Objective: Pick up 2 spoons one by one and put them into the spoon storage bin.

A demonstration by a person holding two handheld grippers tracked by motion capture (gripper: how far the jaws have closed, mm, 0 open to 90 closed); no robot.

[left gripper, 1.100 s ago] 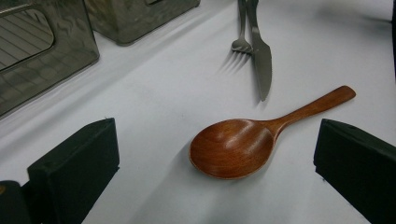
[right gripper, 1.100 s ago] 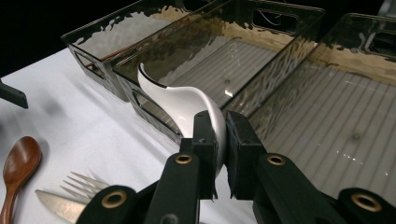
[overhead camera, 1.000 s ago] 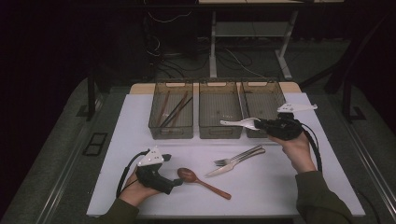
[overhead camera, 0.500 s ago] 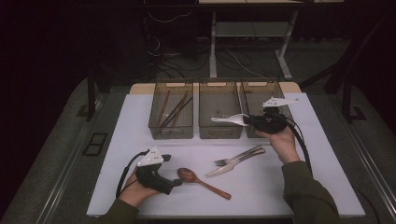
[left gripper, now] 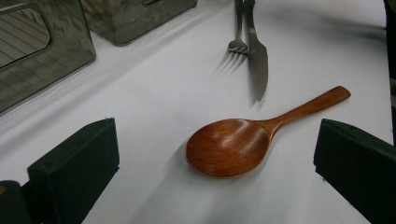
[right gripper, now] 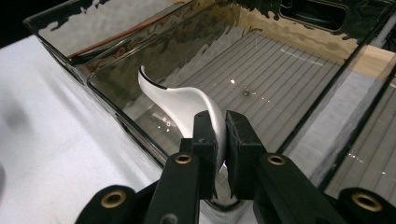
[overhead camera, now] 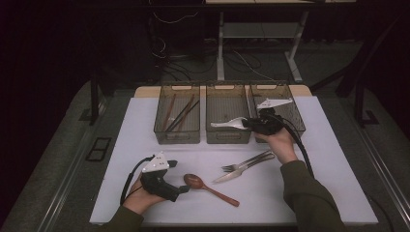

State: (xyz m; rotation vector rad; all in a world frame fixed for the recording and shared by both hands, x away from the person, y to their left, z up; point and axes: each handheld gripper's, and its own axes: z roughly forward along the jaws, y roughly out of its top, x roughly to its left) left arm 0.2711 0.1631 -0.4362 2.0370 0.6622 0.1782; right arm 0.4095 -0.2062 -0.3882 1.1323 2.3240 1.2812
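1. A white spoon hangs over the middle bin, nipped by its handle between the closed jaws of the right gripper.
2. The left gripper rests on the table's near left, jaws spread wide, nothing between them.
3. A wooden spoon lies just beyond those jaws.
4. A fork and knife lie side by side to the right.
5. The left bin holds chopsticks.

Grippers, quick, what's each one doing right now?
Left gripper: open, jaws either side of the wooden spoon.
Right gripper: shut on the white spoon, over the middle bin.
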